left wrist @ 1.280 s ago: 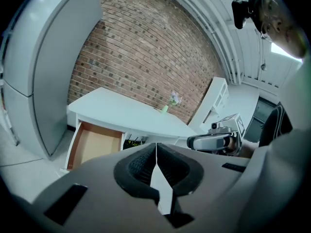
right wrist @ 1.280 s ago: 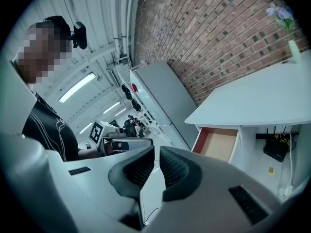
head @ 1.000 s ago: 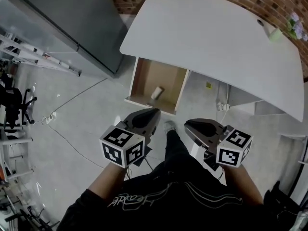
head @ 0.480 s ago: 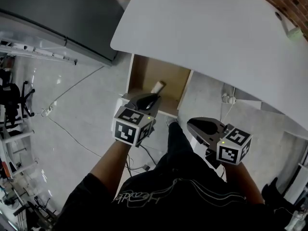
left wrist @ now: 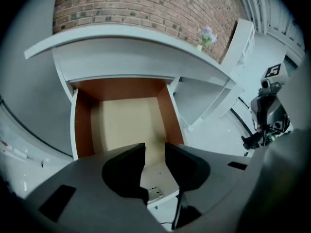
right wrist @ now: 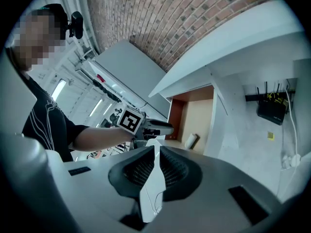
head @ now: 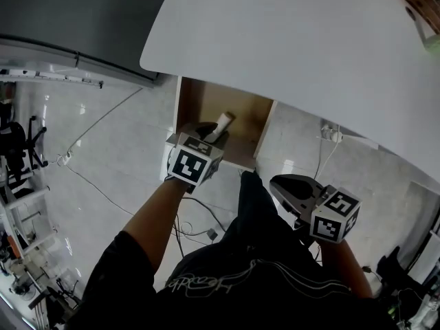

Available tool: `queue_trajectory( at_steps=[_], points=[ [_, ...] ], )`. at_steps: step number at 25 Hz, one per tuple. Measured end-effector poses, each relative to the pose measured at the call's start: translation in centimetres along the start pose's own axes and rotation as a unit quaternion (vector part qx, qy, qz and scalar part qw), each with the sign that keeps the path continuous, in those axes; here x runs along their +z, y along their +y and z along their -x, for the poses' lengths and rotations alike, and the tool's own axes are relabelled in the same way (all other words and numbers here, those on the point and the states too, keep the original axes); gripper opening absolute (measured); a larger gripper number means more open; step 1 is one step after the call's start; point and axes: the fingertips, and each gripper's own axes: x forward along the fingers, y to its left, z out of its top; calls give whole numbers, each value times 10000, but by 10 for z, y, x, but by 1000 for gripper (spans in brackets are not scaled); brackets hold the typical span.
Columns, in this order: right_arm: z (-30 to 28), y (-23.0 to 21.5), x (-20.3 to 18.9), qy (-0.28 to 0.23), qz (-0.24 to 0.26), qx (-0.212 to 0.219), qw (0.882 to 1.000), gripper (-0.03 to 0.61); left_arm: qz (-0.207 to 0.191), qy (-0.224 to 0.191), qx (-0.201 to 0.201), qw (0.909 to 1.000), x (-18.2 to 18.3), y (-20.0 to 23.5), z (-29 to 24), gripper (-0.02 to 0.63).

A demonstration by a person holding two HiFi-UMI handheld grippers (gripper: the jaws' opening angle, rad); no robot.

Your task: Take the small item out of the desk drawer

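- Currently the desk drawer [head: 244, 126] stands open below the white desk [head: 295, 40]; the opening step is complete.
- The small item [head: 221, 124], a pale roll-shaped piece, lies on the drawer floor about mid-width, not yet lifted.
- The left gripper [head: 206, 128] reaches over the drawer's near edge, just near-left of the item. Its jaws are opening, with only bare drawer floor between them (no contact is visible).
- The right gripper [head: 280, 183] hangs outside the drawer at near right, jaws pressed together, empty.
- Remaining, by judgement: straddle the item, close, lift clear.
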Motion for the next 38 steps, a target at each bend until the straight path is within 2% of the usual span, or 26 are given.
queue_trajectory(
  at_steps=[5,11,15,21,30,38],
  points=[
    [-5,-13,-18,64,-294,-36,9995,60,-73,481,-95,9988,-10,11,-33,173],
    [-16,-29,-31,89,-520,-46,9986,60,-538,1144,3,9920,-25,32,-74,225],
    [-17,-39,-37,104,-600,-95,9981,60,-631,1408,-81,9880,-35,34,-101,225],
    [-25,-47,-40,94,-658,-58,9978,60,-737,2010,-51,9768,-62,55,-129,225],
    [-31,-50,-52,163,-743,-6,9971,60,-1035,2393,-56,9654,-74,54,-152,223],
    [-32,-54,-57,126,-781,-52,9969,60,-1097,2587,-103,9597,-81,54,-156,152]
  ],
)
